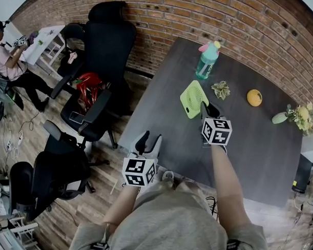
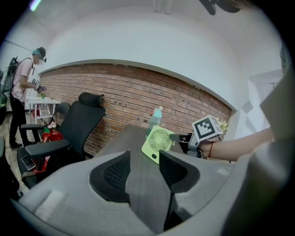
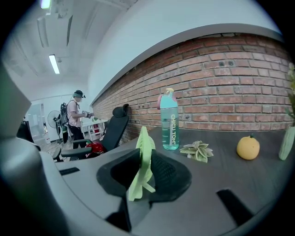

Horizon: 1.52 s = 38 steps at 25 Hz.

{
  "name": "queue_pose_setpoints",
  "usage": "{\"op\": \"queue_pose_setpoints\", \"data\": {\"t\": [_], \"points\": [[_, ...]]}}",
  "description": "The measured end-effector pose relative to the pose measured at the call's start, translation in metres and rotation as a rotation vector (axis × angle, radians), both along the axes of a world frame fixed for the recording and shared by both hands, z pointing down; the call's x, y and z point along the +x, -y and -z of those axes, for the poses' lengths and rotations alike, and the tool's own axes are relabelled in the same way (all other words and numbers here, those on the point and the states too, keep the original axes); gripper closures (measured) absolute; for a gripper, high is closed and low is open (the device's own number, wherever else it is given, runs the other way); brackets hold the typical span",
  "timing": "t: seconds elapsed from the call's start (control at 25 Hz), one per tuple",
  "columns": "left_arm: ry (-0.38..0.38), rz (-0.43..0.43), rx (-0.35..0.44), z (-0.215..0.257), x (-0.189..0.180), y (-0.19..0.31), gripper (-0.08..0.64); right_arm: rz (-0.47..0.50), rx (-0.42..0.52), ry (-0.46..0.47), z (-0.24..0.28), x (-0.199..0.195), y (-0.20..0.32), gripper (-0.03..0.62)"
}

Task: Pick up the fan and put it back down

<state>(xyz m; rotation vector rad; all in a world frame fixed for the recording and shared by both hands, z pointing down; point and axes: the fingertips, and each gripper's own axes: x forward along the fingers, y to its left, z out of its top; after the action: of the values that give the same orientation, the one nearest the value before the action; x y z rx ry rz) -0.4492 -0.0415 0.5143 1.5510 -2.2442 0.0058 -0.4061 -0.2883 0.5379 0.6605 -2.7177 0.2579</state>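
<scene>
A light green hand fan [image 1: 193, 98] stands upright on its foot on the dark table [image 1: 259, 144]. In the right gripper view the fan [image 3: 144, 156] is edge-on, between the jaws of my right gripper [image 3: 145, 173], with a narrow gap at each pad, so that gripper is open. From the head view the right gripper [image 1: 207, 111] reaches the fan's near right edge. In the left gripper view the fan [image 2: 159, 140] faces the camera. My left gripper [image 1: 148, 142] hovers at the table's near left edge, open and empty [image 2: 143, 170].
Behind the fan stand a teal bottle [image 1: 207, 59], a small succulent [image 1: 220, 89] and an orange [image 1: 254, 97]. A vase of flowers [image 1: 297, 114] is at the right edge. Black office chairs [image 1: 105, 41] stand left of the table. A person [image 1: 5, 55] works far left.
</scene>
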Motion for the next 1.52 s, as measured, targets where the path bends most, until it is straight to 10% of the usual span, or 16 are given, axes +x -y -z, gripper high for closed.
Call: {"op": "queue_pose_setpoints", "data": {"t": [0.6, 1.52], "points": [[0.009, -0.007, 0.026, 0.012, 0.030, 0.001, 0.360, 0.009, 0.028, -0.008, 0.023, 0.038, -0.030, 0.489], [0.033, -0.119, 0.066, 0.042, 0.191, -0.015, 0.360, -0.022, 0.152, 0.090, 0.102, 0.246, -0.142, 0.554]]}}
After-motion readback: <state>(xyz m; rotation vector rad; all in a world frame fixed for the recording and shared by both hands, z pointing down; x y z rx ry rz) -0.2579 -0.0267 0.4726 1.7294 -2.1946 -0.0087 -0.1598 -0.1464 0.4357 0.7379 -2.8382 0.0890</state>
